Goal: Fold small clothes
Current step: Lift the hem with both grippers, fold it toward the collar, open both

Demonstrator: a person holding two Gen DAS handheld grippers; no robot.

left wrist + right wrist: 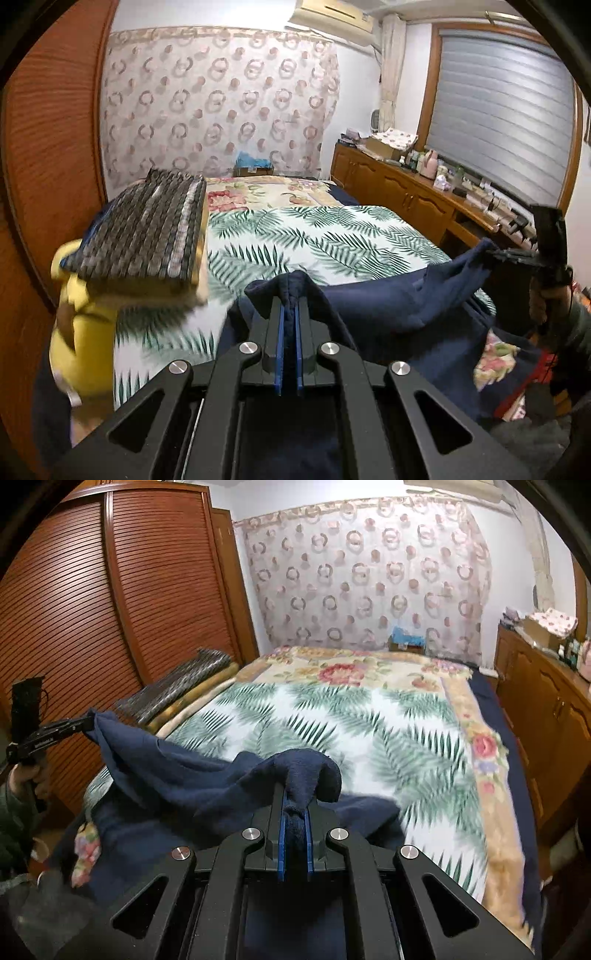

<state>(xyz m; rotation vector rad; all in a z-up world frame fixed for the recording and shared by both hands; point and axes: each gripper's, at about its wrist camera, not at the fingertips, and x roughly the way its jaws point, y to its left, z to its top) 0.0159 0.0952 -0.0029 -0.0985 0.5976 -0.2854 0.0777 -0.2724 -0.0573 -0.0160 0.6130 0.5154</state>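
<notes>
Navy garment [388,295], soft and matte, hangs stretched between both tools above the palm-leaf bedsheet [332,236] ahead of them, its middle sagging in loose folds. Left gripper [290,295] is clamped on one bunched corner; right gripper [295,794] is clenched on the other, knit cloth bulging over its blue pads. A cardboard box [404,640] of blue stuff sits far ahead.

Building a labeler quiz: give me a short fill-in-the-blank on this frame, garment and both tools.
1. Both tools are shut on a garment coloured ____.
2. The left tool and right tool hold it stretched above the ____.
3. The bedspread is printed with green ____.

Missing words: navy blue; bed; palm leaves
</notes>
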